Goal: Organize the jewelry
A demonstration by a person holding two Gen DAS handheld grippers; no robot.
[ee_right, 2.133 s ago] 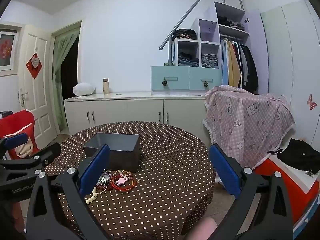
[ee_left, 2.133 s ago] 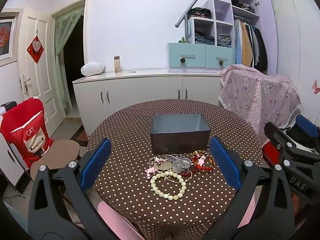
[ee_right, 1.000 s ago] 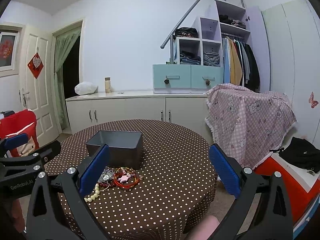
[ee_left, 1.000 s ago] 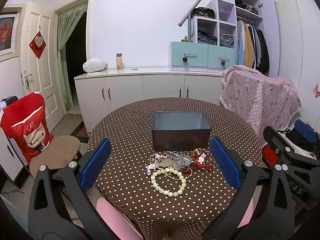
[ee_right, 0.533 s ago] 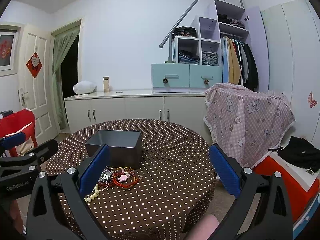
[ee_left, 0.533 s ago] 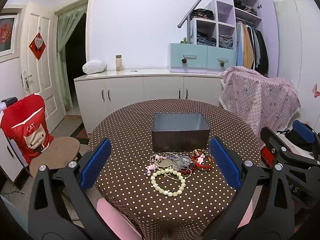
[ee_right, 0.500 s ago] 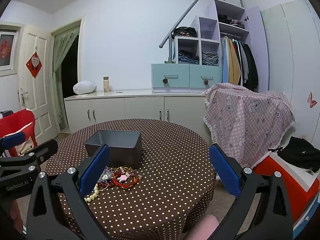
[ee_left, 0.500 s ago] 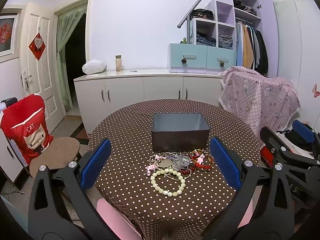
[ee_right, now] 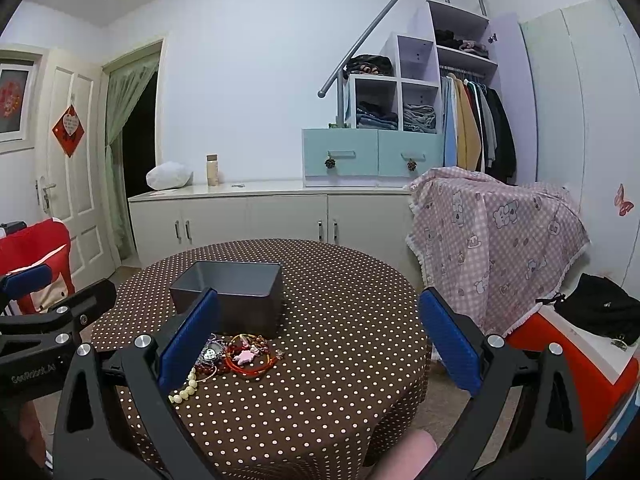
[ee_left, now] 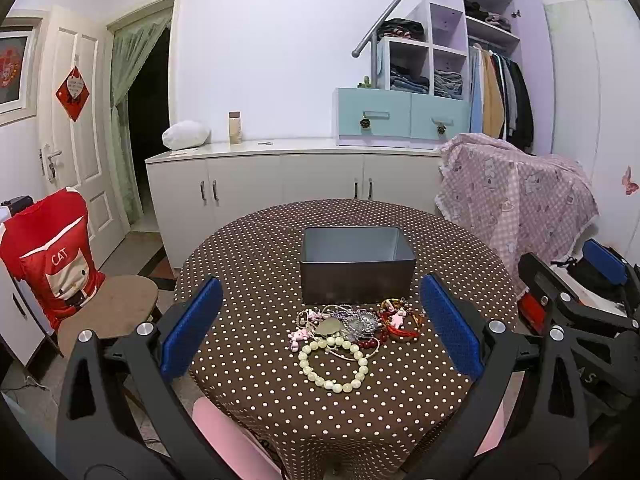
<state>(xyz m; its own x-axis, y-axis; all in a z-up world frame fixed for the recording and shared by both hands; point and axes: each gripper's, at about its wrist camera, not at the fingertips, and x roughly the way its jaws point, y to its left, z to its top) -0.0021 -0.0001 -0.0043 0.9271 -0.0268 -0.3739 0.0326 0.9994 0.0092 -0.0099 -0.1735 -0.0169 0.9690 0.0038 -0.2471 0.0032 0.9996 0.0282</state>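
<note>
Tools (ee_left: 322, 324), two; box (ee_left: 356, 266), one

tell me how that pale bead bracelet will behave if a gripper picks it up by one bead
The pale bead bracelet is a loop of separate round beads, so it would likely hang limp. The smooth beads may slip from the pads. It touches the tangled jewelry pile, so it could drag neighbours along.

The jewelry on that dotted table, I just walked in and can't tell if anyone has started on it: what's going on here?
A person holds two grippers, the left gripper and the right gripper, above the near edge of the round table. Both are open and hold nothing. The jewelry pile, with a white bead bracelet at its front, lies on the cloth just in front of the grey box. As far as its inside shows, the box looks empty, so sorting has not begun.
</note>
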